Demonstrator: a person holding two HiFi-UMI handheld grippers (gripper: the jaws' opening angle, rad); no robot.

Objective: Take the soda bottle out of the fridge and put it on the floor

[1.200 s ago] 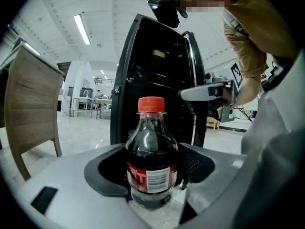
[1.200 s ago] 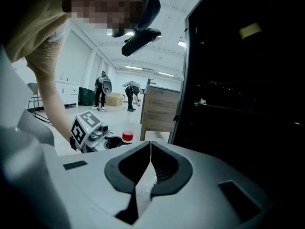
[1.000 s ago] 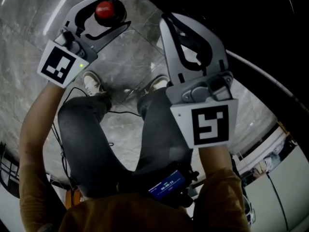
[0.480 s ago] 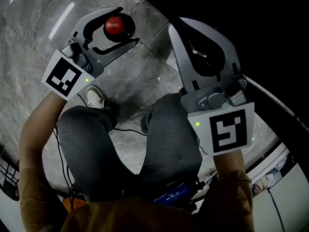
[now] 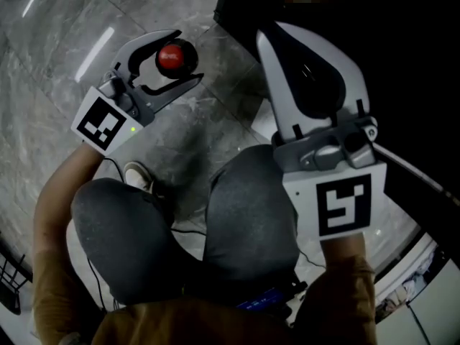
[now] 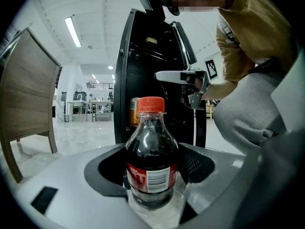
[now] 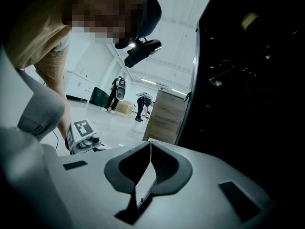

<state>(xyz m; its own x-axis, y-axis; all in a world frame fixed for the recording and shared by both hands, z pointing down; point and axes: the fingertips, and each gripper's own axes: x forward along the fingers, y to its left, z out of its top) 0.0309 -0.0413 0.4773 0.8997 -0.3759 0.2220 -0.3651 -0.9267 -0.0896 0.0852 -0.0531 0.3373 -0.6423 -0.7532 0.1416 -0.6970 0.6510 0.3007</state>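
Observation:
The soda bottle (image 6: 151,161), dark cola with a red cap and a red label, stands upright between the jaws of my left gripper (image 6: 152,152), which is shut on its body. In the head view its red cap (image 5: 172,57) shows inside my left gripper (image 5: 188,56), low over the grey marble floor (image 5: 65,56). Whether the bottle's base touches the floor is hidden. My right gripper (image 5: 277,33) is shut with nothing in it, its jaws pressed together (image 7: 150,144) beside the open black fridge (image 6: 157,70).
The black fridge (image 5: 374,20) fills the upper right, and an orange can (image 6: 134,111) sits on a shelf inside it. A wooden panel (image 6: 28,104) stands to the left. The person's bent knees (image 5: 244,207) and a shoe (image 5: 140,177) are below the grippers.
The person has crouched lower, knees rising toward the grippers. The left gripper still holds the bottle and has come down toward the floor. The right gripper stays shut near the fridge.

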